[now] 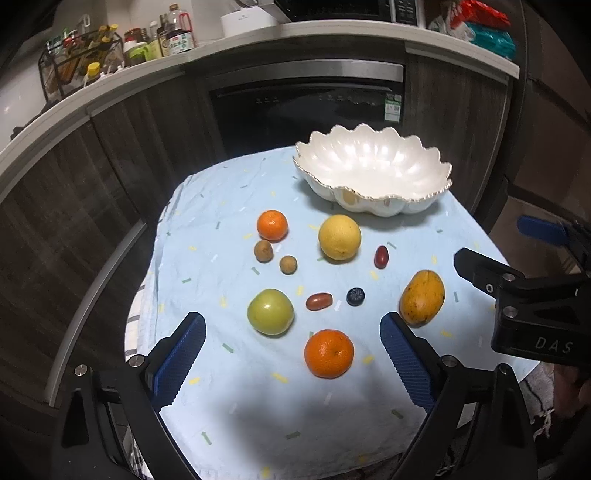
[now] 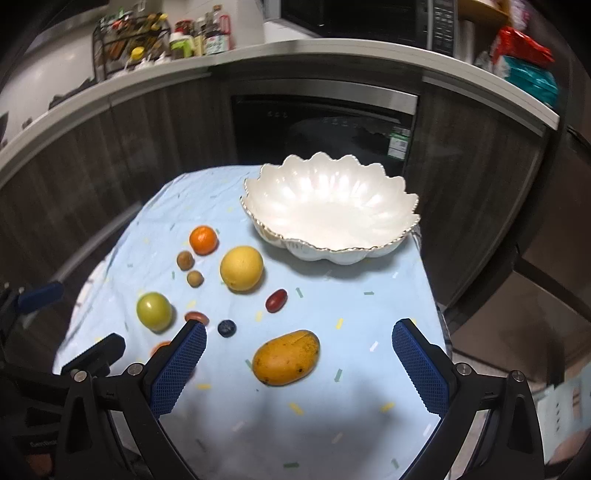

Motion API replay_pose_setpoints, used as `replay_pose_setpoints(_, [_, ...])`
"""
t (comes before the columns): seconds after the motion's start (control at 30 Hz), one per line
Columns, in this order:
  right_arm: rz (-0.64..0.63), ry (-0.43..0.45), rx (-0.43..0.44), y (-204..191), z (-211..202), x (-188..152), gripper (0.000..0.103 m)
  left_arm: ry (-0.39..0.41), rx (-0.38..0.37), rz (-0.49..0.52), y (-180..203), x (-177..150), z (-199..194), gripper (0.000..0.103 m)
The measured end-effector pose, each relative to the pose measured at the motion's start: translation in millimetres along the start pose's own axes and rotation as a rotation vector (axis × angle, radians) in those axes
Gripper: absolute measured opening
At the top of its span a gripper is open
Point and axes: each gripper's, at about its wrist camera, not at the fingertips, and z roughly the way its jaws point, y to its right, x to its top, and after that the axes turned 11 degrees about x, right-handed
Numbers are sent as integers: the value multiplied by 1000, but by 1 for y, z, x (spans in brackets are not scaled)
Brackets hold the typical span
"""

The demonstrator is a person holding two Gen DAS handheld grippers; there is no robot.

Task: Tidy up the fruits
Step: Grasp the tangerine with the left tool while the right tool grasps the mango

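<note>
Loose fruit lies on a light blue cloth (image 1: 221, 206). An empty white scalloped bowl (image 1: 369, 166) stands at the far side. My left gripper (image 1: 292, 321) hovers open above a green apple (image 1: 270, 312) and a large orange (image 1: 328, 353), touching neither. Farther off lie a yellow citrus (image 1: 339, 237), a small orange (image 1: 272, 225), two brown longans (image 1: 263, 251), two red oval fruits (image 1: 319, 301) and a blueberry (image 1: 355, 296). My right gripper (image 2: 299, 326) is open above a mango (image 2: 286, 357), with nothing between its pads.
Dark wood cabinets and a built-in oven (image 1: 306, 107) stand behind the table. A counter above them holds bottles in a wire rack (image 1: 81, 55) and a microwave (image 2: 354, 18). The cloth's edges drop off left and right.
</note>
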Motion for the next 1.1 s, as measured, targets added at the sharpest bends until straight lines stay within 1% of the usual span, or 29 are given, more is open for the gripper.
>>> replay_pose_setpoints(0.17, [-55,-27,36,3,17,-6,102,-8,-21,33,14,-9,13,97])
replay_pose_setpoints(0.37, [-74,-69,55,7,41,-14,102,-50,-48,41,24,-18,35,97])
replay_pose_setpoints(0.5, [-63,-93,70,10,54,-21,102,-95,-66,34,27,-23,52,90])
replay_pose_setpoints(0.7, [-59,-118,78,11,72,-27,102,-137,-77,33,30,-29,68,81])
replay_pose_setpoints(0.93, [-58,-126,70,9,86,-32,102,-150,-87,46,35,-33,78,79])
replay_pose_setpoints(0.97, [-52,-130,72,9,88,-33,102,-154,-90,49,36,-33,80,78])
replay_pose_setpoints(1.0, [-47,-132,74,9,91,-33,101,-158,-92,50,37,-33,81,74])
replay_pose_setpoints(1.1, [-44,-141,77,9,97,-36,97,-171,-97,49,37,-35,87,66])
